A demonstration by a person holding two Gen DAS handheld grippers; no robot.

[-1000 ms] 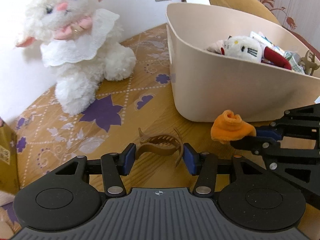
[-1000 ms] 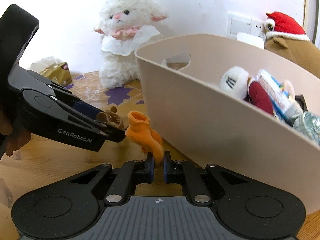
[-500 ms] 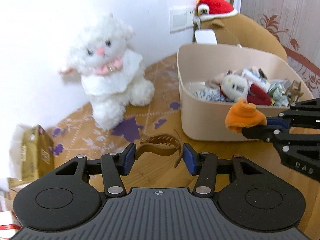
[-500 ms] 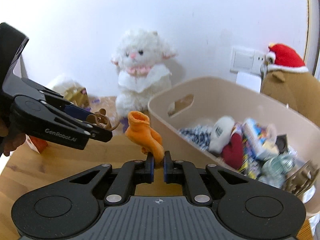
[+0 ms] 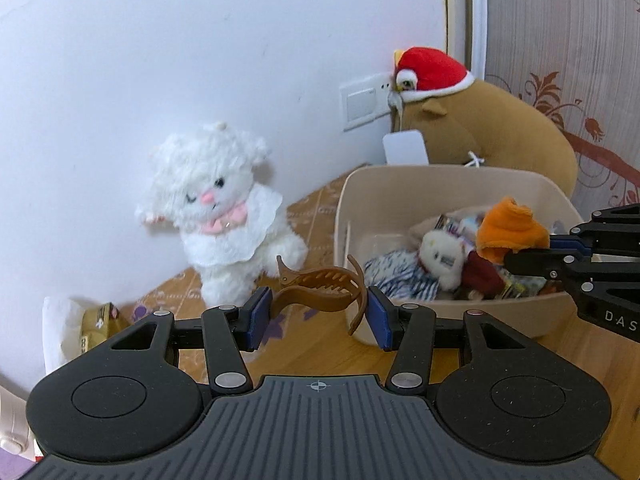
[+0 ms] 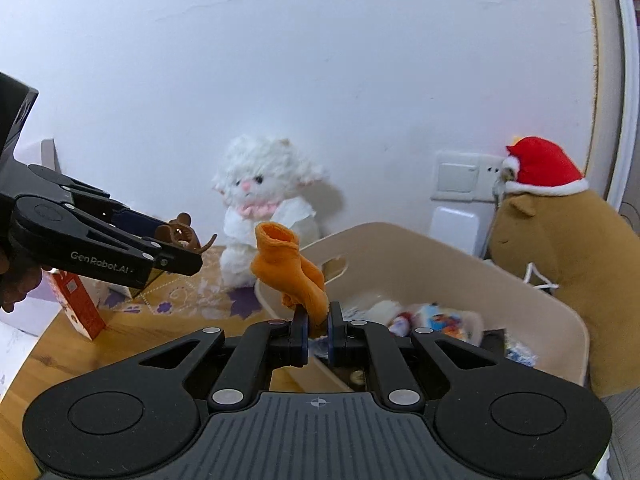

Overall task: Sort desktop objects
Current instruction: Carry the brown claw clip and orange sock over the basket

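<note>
A brown hair claw clip (image 5: pixel 320 286) is pinched between the blue pads of my left gripper (image 5: pixel 318 316), held in the air above the wooden desk. My right gripper (image 6: pixel 317 330) is shut on a small orange sock (image 6: pixel 290 270), which stands up from its jaws. In the left wrist view the same orange sock (image 5: pixel 510 232) hangs over the beige bin (image 5: pixel 532 322) at the right, which holds several small toys and packets. From the right wrist view the left gripper (image 6: pixel 176 250) with the brown hair claw clip (image 6: pixel 180 236) sits at the left, short of the beige bin (image 6: pixel 420 256).
A white plush lamb (image 5: pixel 218 216) sits against the wall left of the bin. A brown plush with a red hat (image 5: pixel 480 120) stands behind the bin. A gold box (image 5: pixel 98 324) and an orange carton (image 6: pixel 78 304) lie at the desk's left. A hand (image 6: pixel 16 284) holds the left gripper.
Both grippers have risen with their objects still held. The bin now lies lower in both views and its contents show. The orange sock has come over the bin.
</note>
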